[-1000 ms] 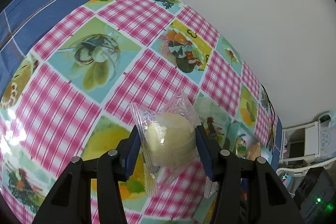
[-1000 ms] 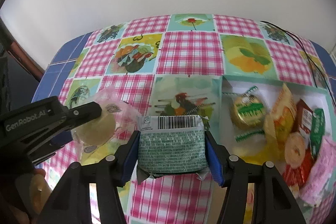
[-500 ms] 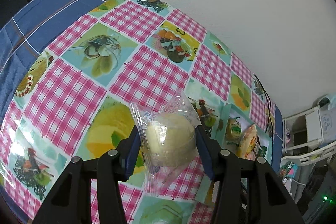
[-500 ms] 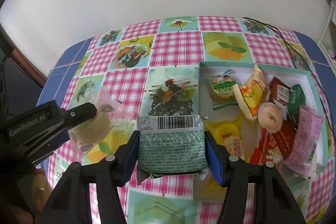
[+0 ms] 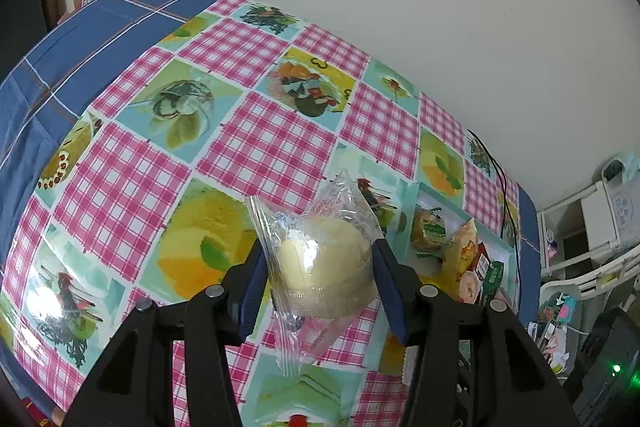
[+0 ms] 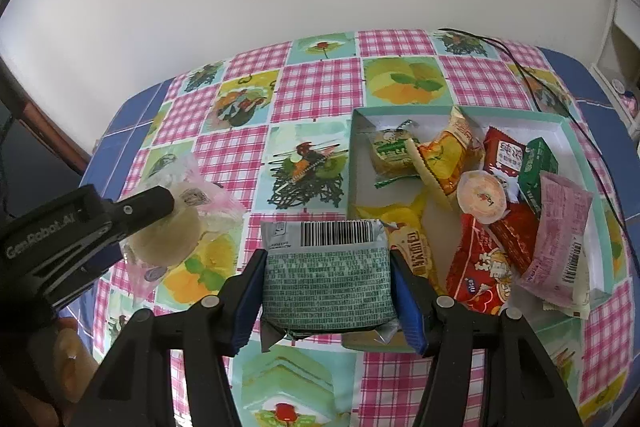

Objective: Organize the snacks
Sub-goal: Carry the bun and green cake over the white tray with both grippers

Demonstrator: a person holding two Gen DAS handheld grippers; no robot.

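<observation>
My left gripper (image 5: 318,277) is shut on a round pale cake in a clear wrapper (image 5: 324,271), held above the checked tablecloth. The right wrist view shows that same cake (image 6: 170,233) at the left, under the left gripper's black finger. My right gripper (image 6: 328,287) is shut on a green-grey snack packet with a barcode (image 6: 326,283), hanging just left of the near-left corner of a shallow teal-rimmed box (image 6: 404,111). The box holds several wrapped snacks: red, yellow, green and pink packs. In the left wrist view the box (image 5: 508,247) lies to the right, behind the fingers.
A pink-checked oilcloth with fruit pictures (image 6: 320,87) covers the table over a blue cloth (image 5: 96,27). A black cable (image 6: 532,83) runs across the far right of the table. A white wall stands behind. White furniture and clutter (image 5: 592,227) lie off the table's right end.
Both grippers have risen and shifted toward the box with their snacks still held. The box has come fully into the right wrist view and into the left wrist view.
</observation>
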